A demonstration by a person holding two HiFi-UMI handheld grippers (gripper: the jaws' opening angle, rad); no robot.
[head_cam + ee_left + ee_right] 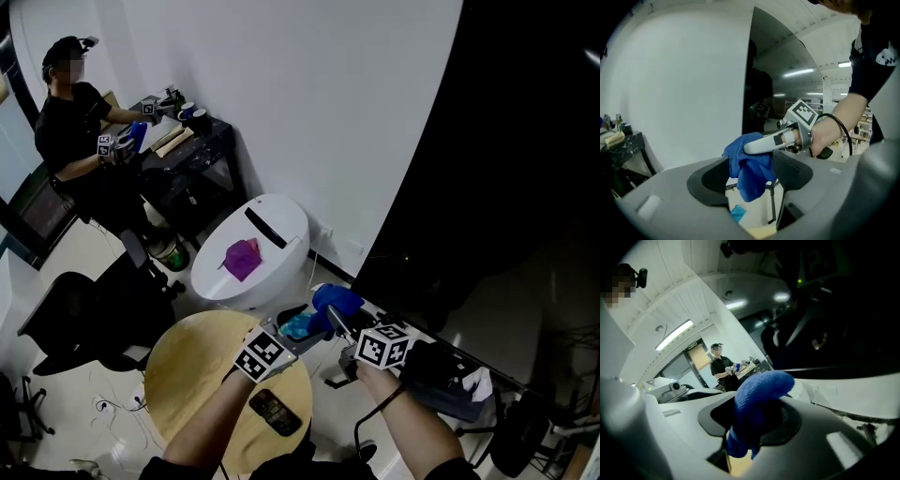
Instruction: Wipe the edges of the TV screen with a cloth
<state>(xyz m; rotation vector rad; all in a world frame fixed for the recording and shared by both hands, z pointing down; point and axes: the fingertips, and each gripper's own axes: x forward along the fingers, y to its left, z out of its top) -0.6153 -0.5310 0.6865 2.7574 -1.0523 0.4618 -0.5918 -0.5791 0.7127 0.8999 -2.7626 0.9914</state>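
white rounded unit (267, 248) beside TV (506, 141), round table (187, 375)

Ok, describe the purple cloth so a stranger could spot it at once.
Find the big dark TV screen on the right. Left of it stands a white rounded unit; the purple cloth lies on top, unlike the blue cloth clamped in the right tool.

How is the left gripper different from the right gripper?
The right gripper is shut on a blue cloth, while the left gripper has its jaws apart and pinches nothing. In the head view, the right gripper is nearer the dark TV screen, and the left gripper is beside it, above the round wooden table. Both are held in a hand, and each has a marker cube.
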